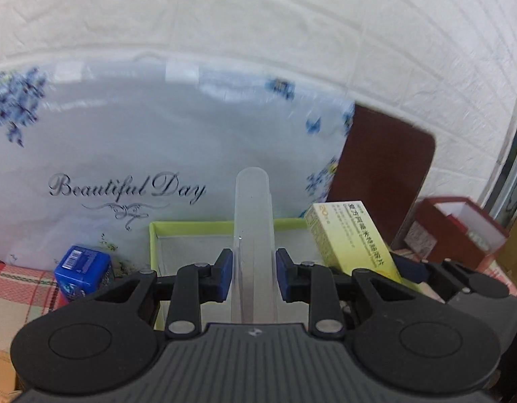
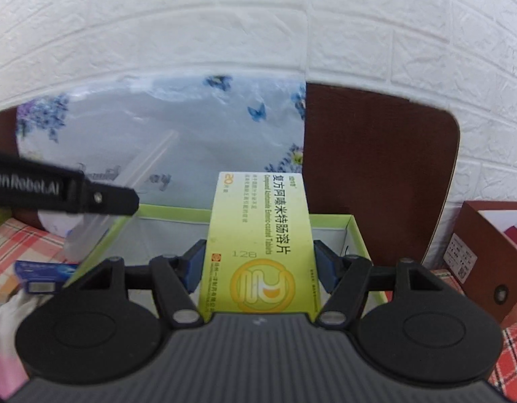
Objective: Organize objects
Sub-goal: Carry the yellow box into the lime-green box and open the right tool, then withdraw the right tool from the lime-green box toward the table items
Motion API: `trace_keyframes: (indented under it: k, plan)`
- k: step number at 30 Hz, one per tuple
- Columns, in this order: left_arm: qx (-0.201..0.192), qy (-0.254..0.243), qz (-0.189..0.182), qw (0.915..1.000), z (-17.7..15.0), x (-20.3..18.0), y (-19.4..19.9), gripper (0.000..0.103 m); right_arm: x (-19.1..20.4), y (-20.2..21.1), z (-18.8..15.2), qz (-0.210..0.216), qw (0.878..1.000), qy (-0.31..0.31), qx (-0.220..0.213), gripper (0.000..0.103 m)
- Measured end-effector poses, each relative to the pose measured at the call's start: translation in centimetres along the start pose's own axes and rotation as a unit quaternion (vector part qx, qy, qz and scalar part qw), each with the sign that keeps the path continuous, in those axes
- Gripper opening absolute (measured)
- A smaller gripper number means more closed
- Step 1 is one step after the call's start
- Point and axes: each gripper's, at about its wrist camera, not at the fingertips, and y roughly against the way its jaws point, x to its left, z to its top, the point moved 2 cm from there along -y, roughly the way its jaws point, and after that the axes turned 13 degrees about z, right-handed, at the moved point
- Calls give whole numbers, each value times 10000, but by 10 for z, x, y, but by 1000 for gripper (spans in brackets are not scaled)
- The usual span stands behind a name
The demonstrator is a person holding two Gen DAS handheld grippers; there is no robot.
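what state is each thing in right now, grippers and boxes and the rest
left gripper: shut on clear plastic tube
clear plastic tube: held, pointing forward over the tray
right gripper: shut on tablet box
tablet box: closed, held above the tray
green-rimmed tray: open-topped, visible floor bare
blue box: on the checked cloth, left of the tray
red box: open

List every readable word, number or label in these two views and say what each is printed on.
"Beautiful Day": white plastic bag with blue flowers.
"复方阿嗪米特肠溶片", "20", "128": yellow-green cardboard medicine box; its English line and small print are too blurred.
"enRobot.AI", first letters cut off: black left gripper.
Barcode on the blue box: unreadable.
White sticker on the red box: too small.
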Motion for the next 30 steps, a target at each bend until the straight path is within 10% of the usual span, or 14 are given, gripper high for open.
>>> trace_keyframes:
  k: [5,7,8,11,21,30]
  plan:
    - [97,-125,18,9999,-9,2,-30,37,-17,-39,-15,-4,9994,-127,329,65]
    - [118,-211,54,9997,-12,1,-34,88,-20,-49,-20,-22,9991,-104,410,66]
    - [62,-231,165,9996,-14,1,-33,94,-22,-53,-23,28,9988,-140,469,72]
    - [-129,-385,468,9981,-17,1,-25,96,-24,-58,-27,82,9984,-132,550,98]
    - [-599,-211,555,9964,-16,24,91,99,16,35,-10,-76,9980,597,-176,103]
    - [-291,-300,659,9970,-96,46,190,99,77,141,-48,241,9954,807,-452,103]
